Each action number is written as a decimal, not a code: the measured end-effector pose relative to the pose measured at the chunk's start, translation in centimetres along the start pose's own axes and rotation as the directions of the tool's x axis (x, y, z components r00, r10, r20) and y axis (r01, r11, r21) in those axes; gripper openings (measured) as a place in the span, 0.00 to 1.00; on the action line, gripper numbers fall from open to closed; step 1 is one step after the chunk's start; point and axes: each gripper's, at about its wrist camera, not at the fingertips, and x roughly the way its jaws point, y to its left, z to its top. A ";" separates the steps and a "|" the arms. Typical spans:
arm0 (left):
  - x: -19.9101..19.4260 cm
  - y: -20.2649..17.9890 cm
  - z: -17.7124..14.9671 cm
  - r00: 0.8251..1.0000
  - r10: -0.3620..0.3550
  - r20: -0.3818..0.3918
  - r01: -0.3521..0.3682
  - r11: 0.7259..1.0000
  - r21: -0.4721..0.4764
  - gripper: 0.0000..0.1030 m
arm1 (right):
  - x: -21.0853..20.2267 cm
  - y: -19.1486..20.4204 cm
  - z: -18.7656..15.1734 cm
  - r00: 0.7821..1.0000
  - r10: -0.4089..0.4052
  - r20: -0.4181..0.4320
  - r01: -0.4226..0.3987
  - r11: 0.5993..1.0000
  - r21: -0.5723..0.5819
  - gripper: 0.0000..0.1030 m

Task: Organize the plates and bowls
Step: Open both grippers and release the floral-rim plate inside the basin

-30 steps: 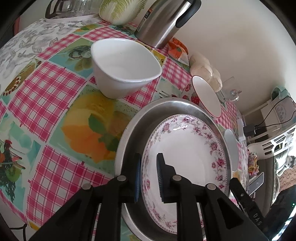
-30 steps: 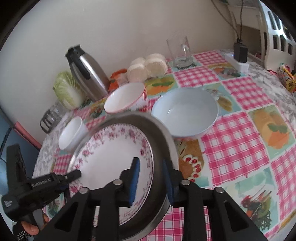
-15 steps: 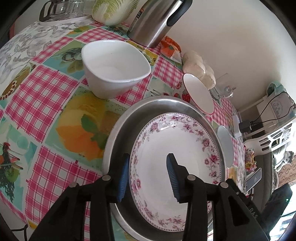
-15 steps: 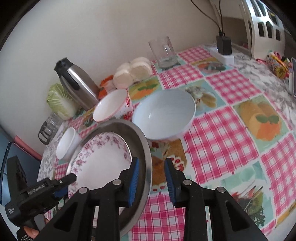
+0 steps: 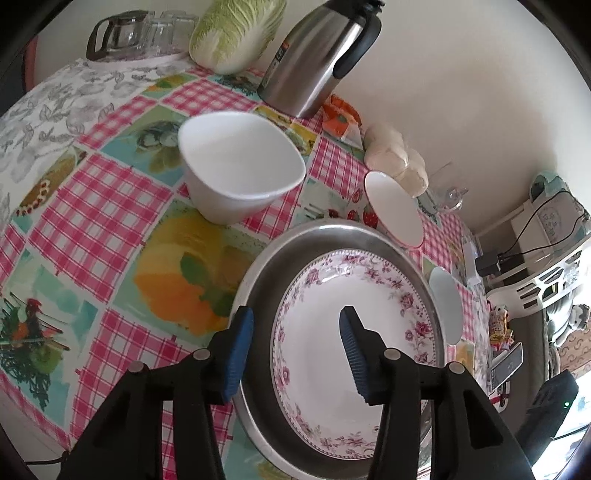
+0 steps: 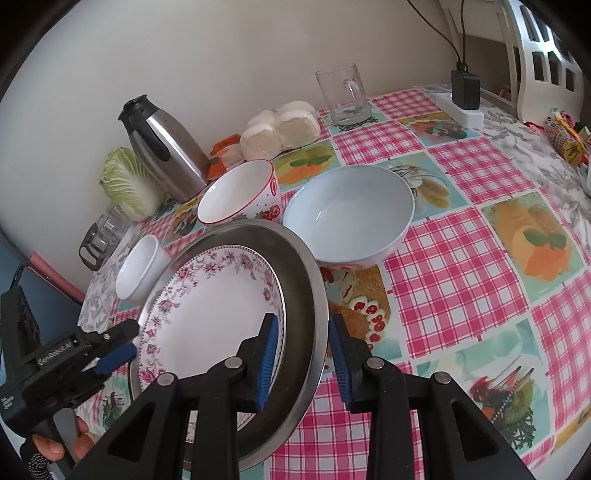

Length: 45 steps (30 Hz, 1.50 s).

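Observation:
A floral-rimmed white plate (image 5: 347,332) (image 6: 207,306) lies inside a round steel tray (image 5: 258,295) (image 6: 303,295) on the checked tablecloth. My left gripper (image 5: 295,350) is open, its jaws straddling the tray's near-left rim without touching. My right gripper (image 6: 303,362) is open, its jaws either side of the tray's right rim. A white bowl (image 5: 240,166) (image 6: 140,269), a red-rimmed bowl (image 5: 395,210) (image 6: 240,195) and a pale blue bowl (image 6: 351,214) (image 5: 447,310) stand around the tray.
A steel thermos jug (image 5: 317,55) (image 6: 166,147), a cabbage (image 5: 236,33), a glass pot (image 5: 125,33), wrapped buns (image 6: 280,129) and a glass mug (image 6: 343,96) line the wall. A power strip with charger (image 6: 461,99) sits at the far right edge.
Both grippers have opened and let go of the tray rim. The tray with the plate now rests on the table. Both grippers have drawn back slightly.

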 end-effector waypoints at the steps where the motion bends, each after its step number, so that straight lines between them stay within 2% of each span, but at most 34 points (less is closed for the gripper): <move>1: -0.3 0.1 0.1 1.000 0.000 0.009 0.000 1.000 -0.002 0.49 | 0.0 0.1 0.0 1.000 -0.001 0.001 0.001 1.000 -0.001 0.32; 7: -1.9 1.4 0.7 0.997 0.048 0.061 -0.046 0.998 -0.032 0.49 | 0.0 0.1 0.0 1.000 0.000 0.007 0.000 1.000 0.009 0.34; 14: -0.1 3.2 0.3 0.996 0.093 -0.009 -0.094 0.993 -0.067 0.47 | 0.0 0.0 0.0 1.000 0.006 0.012 -0.006 1.000 0.019 0.35; 16: 0.4 3.3 0.2 0.997 0.080 -0.024 -0.082 0.994 -0.074 0.38 | 0.0 0.0 0.0 1.000 0.008 0.013 -0.008 1.000 0.022 0.35; 19: 0.6 3.3 0.0 0.996 0.079 -0.030 -0.081 0.994 -0.072 0.18 | 0.0 -0.1 0.0 1.000 0.011 0.013 -0.011 1.000 0.024 0.35; 22: 0.6 3.1 -0.1 0.998 0.048 -0.026 -0.050 0.996 -0.068 0.14 | 0.0 0.0 0.0 1.000 0.011 0.013 -0.011 1.000 0.025 0.35; 45: -0.3 3.8 0.2 1.000 0.020 0.017 -0.019 0.995 -0.102 0.13 | 0.7 -0.1 -0.5 1.000 0.019 0.007 -0.019 1.000 0.018 0.36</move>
